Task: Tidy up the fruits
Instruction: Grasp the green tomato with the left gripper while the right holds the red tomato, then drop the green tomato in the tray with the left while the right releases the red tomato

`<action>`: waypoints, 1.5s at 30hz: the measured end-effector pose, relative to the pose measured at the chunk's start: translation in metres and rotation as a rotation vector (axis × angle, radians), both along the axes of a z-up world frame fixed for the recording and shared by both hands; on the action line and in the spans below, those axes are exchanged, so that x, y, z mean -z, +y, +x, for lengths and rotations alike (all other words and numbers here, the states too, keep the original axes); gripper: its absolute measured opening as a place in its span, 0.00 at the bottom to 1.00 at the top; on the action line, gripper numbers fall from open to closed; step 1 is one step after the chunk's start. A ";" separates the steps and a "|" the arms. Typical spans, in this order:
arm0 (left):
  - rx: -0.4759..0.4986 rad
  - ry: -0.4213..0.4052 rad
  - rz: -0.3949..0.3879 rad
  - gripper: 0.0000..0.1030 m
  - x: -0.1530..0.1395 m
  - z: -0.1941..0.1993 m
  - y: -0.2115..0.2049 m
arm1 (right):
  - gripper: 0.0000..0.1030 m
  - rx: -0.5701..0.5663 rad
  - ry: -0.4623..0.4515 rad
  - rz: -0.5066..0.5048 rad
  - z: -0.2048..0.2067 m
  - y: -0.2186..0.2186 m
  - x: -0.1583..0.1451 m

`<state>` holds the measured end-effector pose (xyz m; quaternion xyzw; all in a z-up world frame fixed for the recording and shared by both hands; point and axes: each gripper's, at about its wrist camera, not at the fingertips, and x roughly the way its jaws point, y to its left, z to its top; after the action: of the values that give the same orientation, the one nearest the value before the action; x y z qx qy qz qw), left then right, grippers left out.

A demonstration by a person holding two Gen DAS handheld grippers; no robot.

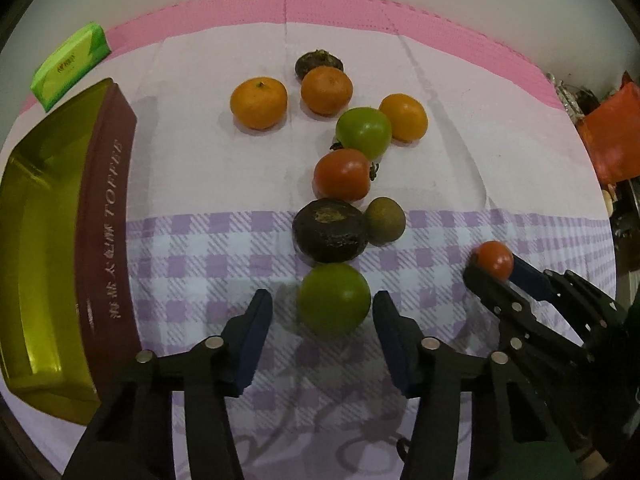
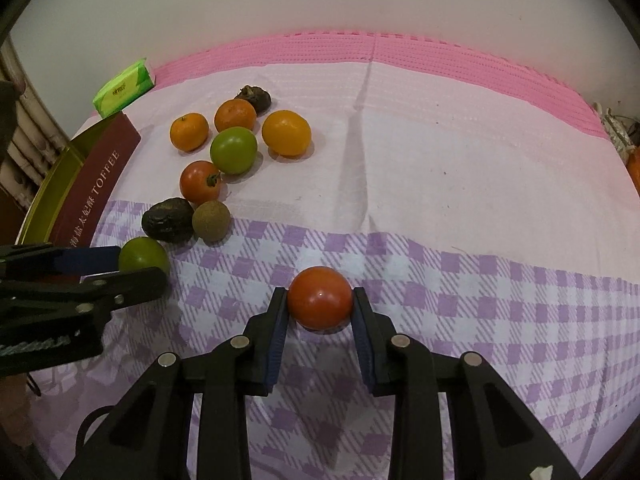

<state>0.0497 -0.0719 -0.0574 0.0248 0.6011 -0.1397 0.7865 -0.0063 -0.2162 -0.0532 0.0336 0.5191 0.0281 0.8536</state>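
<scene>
Behind mandarin, half-hidden dark fruit

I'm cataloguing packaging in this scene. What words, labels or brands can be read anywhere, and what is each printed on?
"TOFFEE": on the dark red side of the gold tin box, running along its length.
Chinese characters beside "TOFFEE" on the same side: too blurred to read reliably.
Small print on the green tissue pack: too small to read.
Nothing else carries text.

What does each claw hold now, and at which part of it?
The right claw holds a red tomato by its two opposite sides. The left claw has a green tomato between its fingers, but gaps show: not gripped.
</scene>
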 end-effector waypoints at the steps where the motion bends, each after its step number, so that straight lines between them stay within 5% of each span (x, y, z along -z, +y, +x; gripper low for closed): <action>1: 0.003 0.004 -0.001 0.42 0.001 0.001 -0.001 | 0.28 0.001 0.000 0.000 0.001 0.001 0.000; 8: 0.027 0.011 -0.042 0.34 -0.022 -0.003 0.003 | 0.29 0.001 0.002 -0.001 0.001 0.002 -0.001; 13: -0.018 -0.179 0.008 0.34 -0.077 0.001 0.046 | 0.28 0.000 0.000 -0.008 0.000 0.002 0.000; 16: -0.102 -0.240 0.079 0.34 -0.086 0.015 0.093 | 0.28 -0.001 -0.002 -0.013 0.002 0.003 0.001; 20: -0.214 -0.222 0.179 0.34 -0.073 0.029 0.147 | 0.28 -0.001 0.000 -0.022 0.003 0.005 0.002; 27: -0.301 -0.087 0.187 0.34 -0.031 0.038 0.206 | 0.28 0.002 0.005 -0.035 0.006 0.008 0.003; 45: -0.300 -0.039 0.207 0.36 0.000 0.029 0.206 | 0.28 0.004 0.015 -0.055 0.008 0.009 0.002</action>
<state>0.0788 0.1344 -0.0574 0.0183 0.5937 0.0422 0.8034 0.0014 -0.2071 -0.0550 0.0113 0.5258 0.0120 0.8504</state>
